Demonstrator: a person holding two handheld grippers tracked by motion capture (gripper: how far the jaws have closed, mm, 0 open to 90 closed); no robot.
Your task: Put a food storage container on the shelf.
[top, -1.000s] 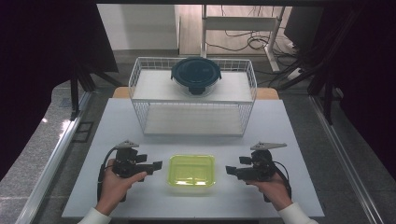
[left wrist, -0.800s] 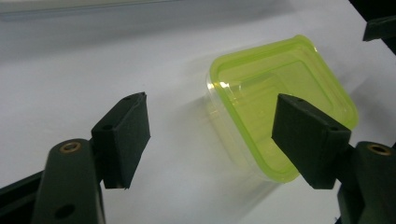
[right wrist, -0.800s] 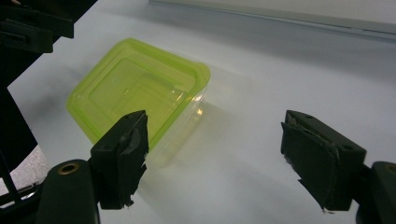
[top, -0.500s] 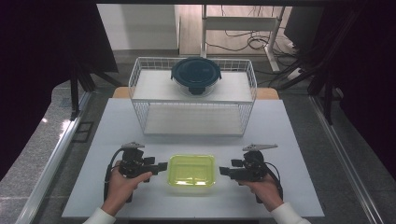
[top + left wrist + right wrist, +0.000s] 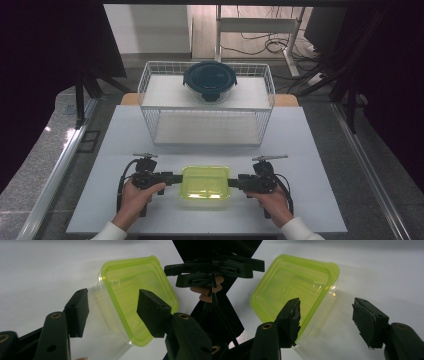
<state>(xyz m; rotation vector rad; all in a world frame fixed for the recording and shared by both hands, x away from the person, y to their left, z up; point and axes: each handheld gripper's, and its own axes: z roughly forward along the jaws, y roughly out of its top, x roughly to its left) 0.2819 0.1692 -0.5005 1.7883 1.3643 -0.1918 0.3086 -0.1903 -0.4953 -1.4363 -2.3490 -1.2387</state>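
- At the near edge of the table (image 5: 320, 150), two sleeved forearms come in from below; each hand grasps a gripper body, and both tools lie low and level, aimed inward at each other.
- Left gripper (image 5: 172, 178): black, matte jaws with flat rectangular pads. The jaws have just been closing. They straddle the left end of the container (image 5: 205, 182), one pad over its lid, the other beside the clear wall; a gap still shows on the wall side, so no pinch yet.
- Right gripper (image 5: 239, 182): same build, pads worn and ragged at the edges. Its jaws have likewise just been closing, half spread about the container's right end, not pressing it.
- Container: rectangular, rounded corners, clear plastic body, translucent yellow-green lid, resting on the white table between the two tools.
- Farther back: a white wire rack (image 5: 206, 125), with a round dark-lidded bowl (image 5: 210, 81) on its top shelf.
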